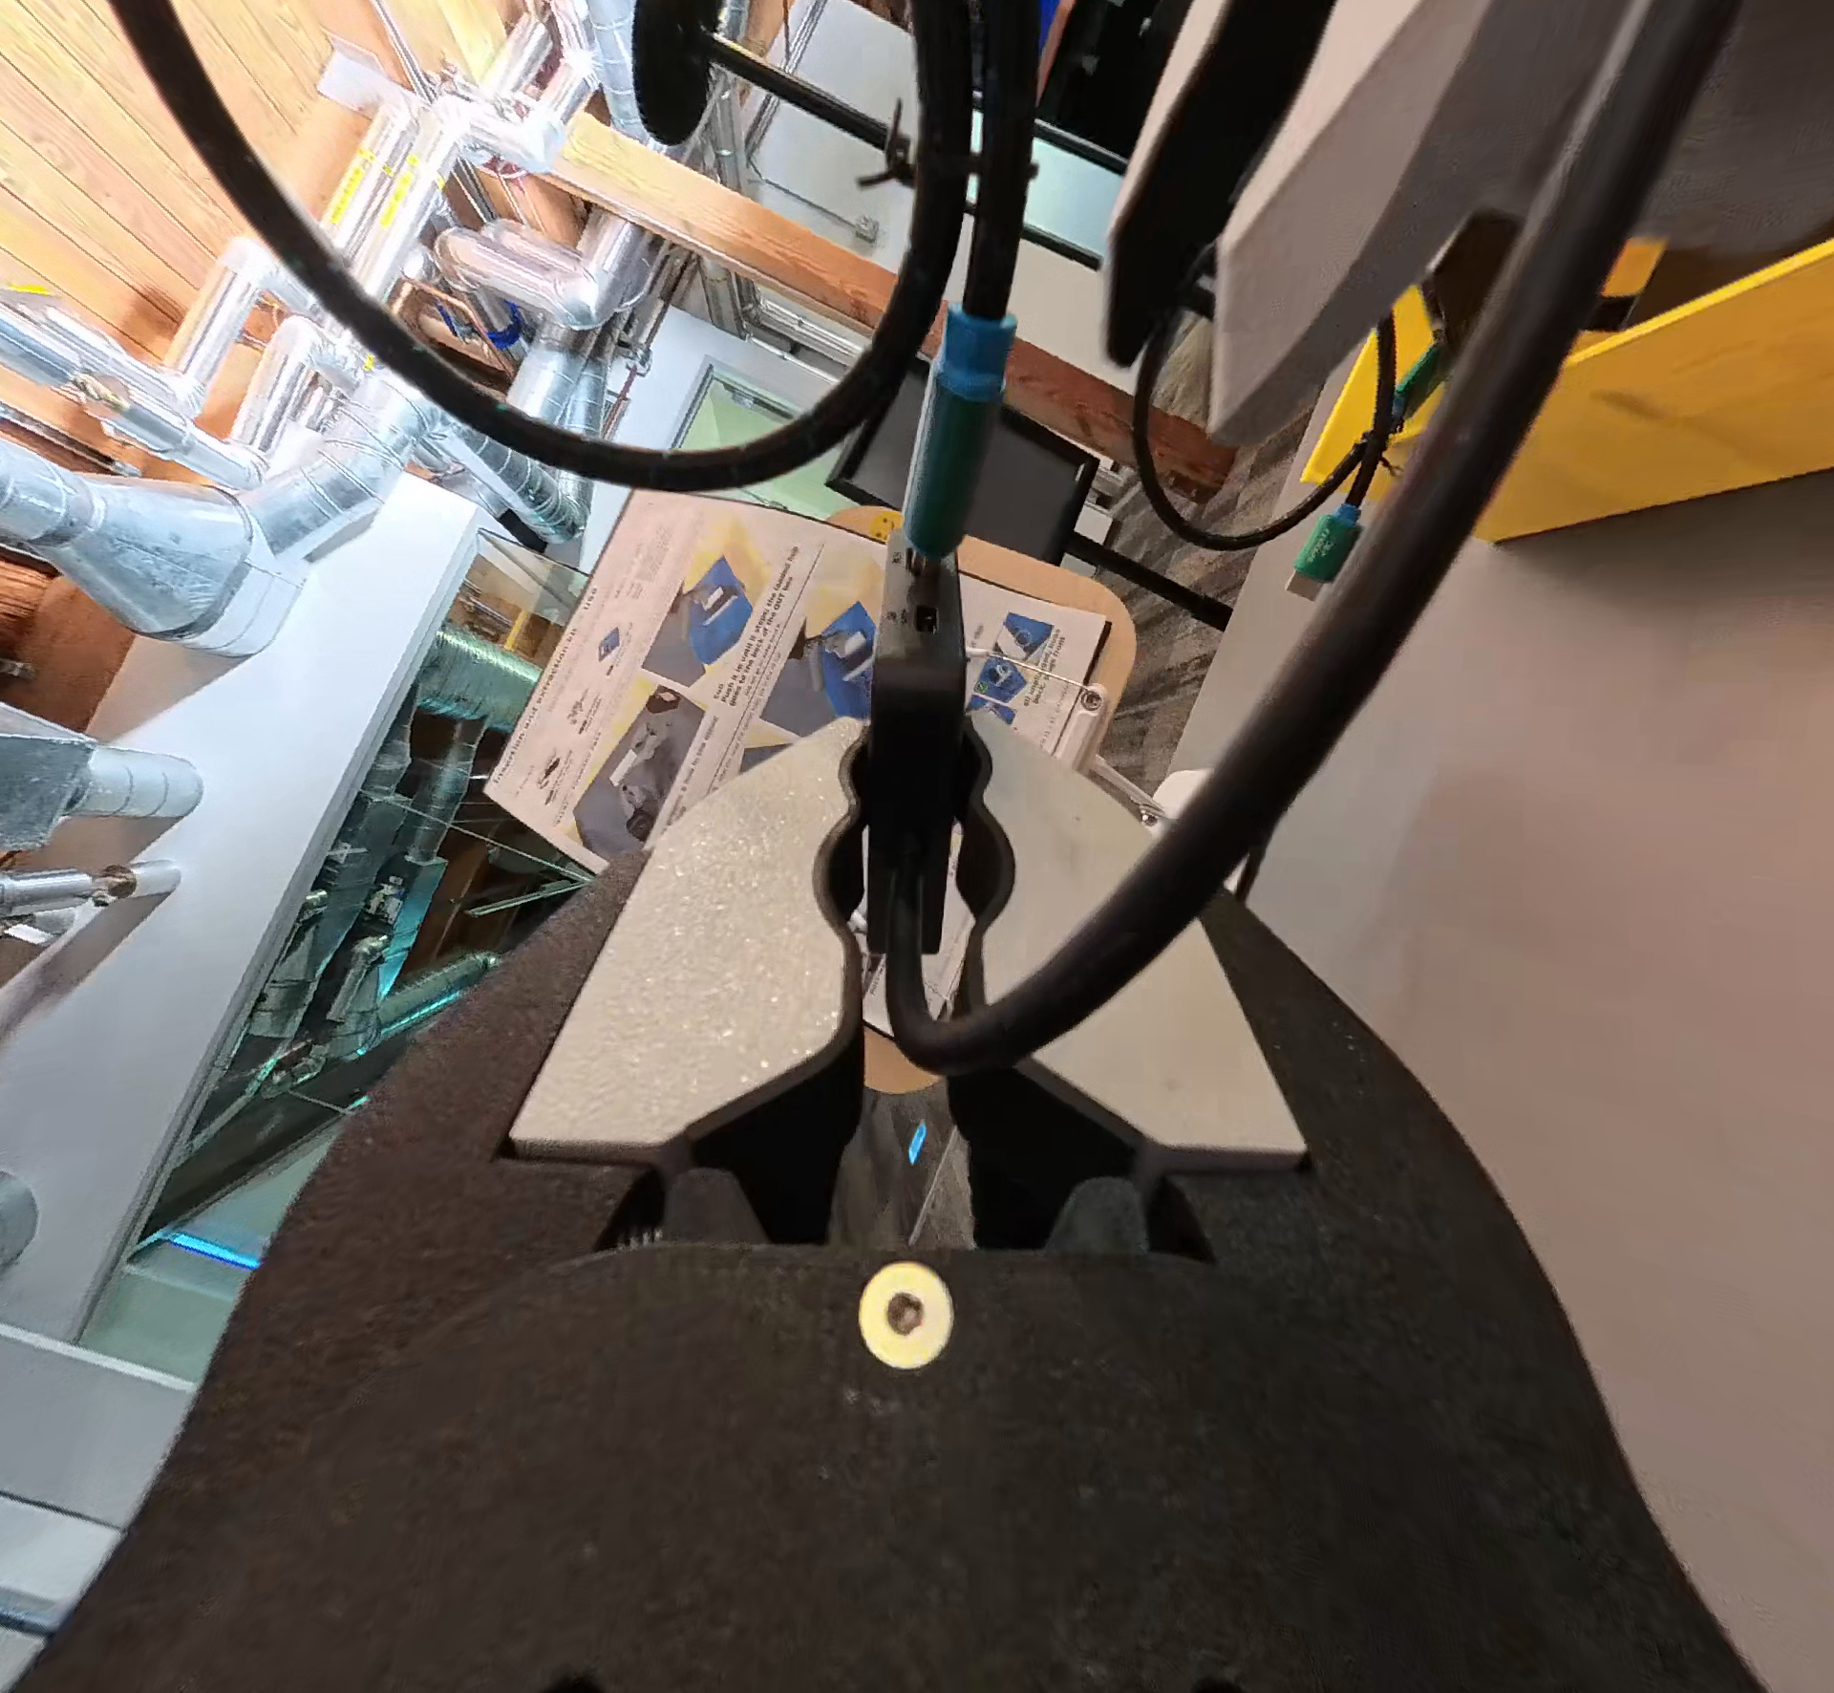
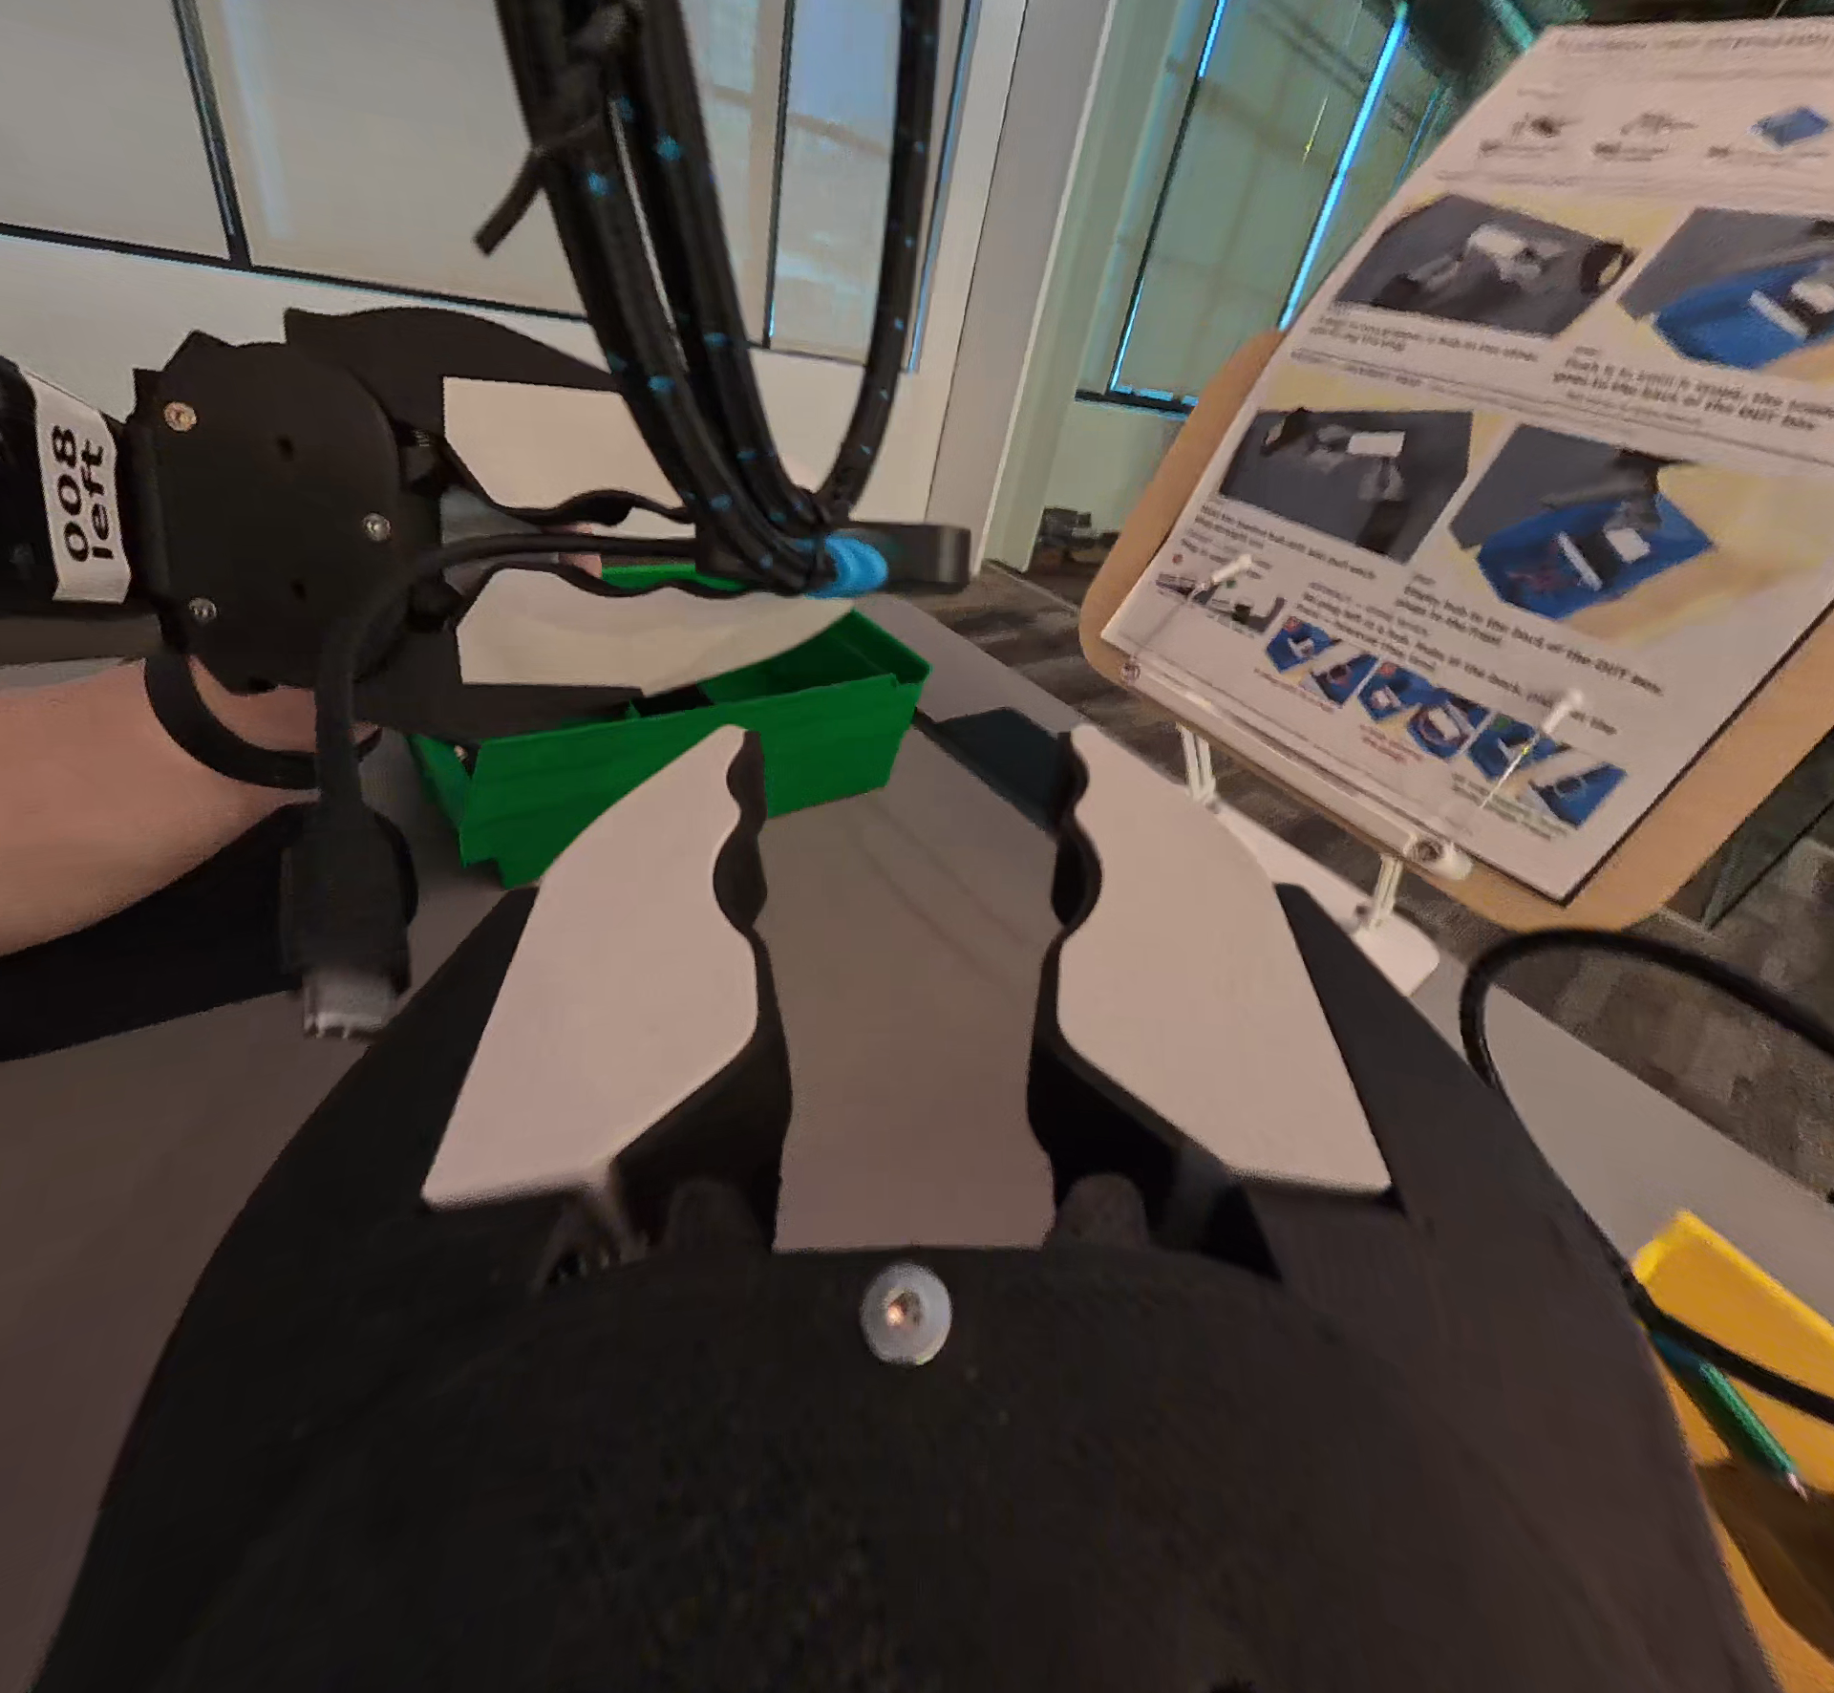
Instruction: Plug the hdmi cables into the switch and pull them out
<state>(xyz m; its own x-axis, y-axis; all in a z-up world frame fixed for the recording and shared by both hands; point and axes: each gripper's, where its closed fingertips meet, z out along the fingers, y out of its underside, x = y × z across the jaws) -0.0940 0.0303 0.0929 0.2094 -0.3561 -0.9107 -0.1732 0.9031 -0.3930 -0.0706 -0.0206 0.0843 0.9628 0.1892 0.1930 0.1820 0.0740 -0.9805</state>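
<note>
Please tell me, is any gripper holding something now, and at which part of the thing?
The left gripper holds the black HDMI switch by its rear end, where its own cable leaves; the jaws are closed on its flat sides. The right gripper is open and holds nothing.

Both wrist views close behind own jaws (shared: instruction board (image 1: 794, 653) (image 2: 1489, 504))

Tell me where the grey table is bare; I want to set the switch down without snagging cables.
The grey table is bare straight ahead of the open right hand-held gripper, between the green bin and the clipboard stand. It is crowded to the left, where the left hand-held gripper holds the switch with black cables looping above.
</note>
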